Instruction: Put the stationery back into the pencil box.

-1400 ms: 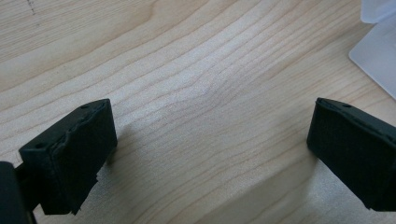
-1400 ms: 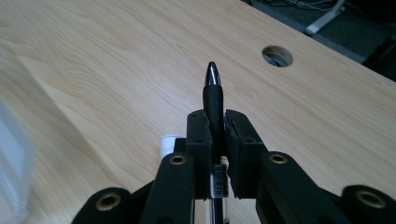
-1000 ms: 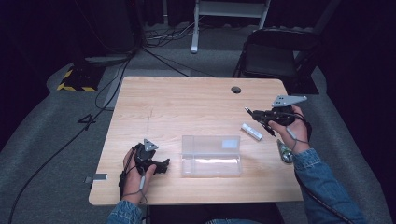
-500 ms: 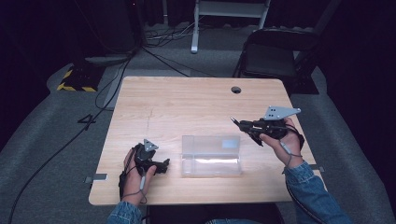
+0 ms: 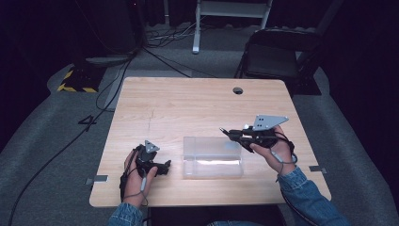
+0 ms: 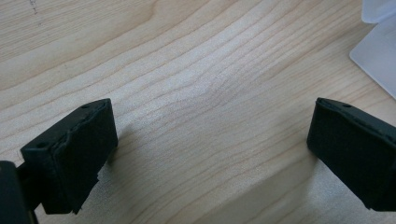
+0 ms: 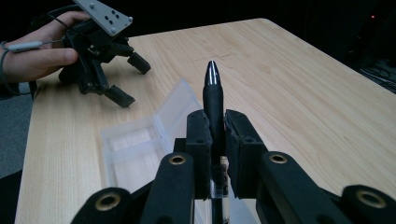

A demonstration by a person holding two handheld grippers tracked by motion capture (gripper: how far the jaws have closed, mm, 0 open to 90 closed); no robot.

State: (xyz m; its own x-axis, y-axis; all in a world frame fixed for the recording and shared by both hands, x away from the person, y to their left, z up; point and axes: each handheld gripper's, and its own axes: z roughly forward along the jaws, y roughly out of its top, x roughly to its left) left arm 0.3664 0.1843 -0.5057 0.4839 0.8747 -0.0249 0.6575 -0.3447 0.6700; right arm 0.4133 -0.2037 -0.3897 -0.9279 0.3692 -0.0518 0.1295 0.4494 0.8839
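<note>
A black pen [image 7: 213,100] with a silver tip stands clamped between the pads of my right gripper [image 7: 215,122], its tip pointing away from the camera. In the high view the right gripper [image 5: 234,136] hovers over the right end of an open clear plastic case [image 5: 212,157], and the pen [image 5: 226,132] points left. My left gripper [image 5: 164,167] rests on the table just left of the case. Its black fingers [image 6: 74,149] stand wide apart over bare wood, with a corner of the case [image 6: 378,56] at the upper right.
The wooden table [image 5: 188,108] has a round cable hole [image 5: 238,90] near its far edge. A black chair [image 5: 277,52] stands beyond the far right corner. Cables and a yellow-black striped block [image 5: 75,82] lie on the floor to the left.
The right hand has carried the pen leftward and nearer, from the table's right side to over the case's right end. The left hand has stayed put.
</note>
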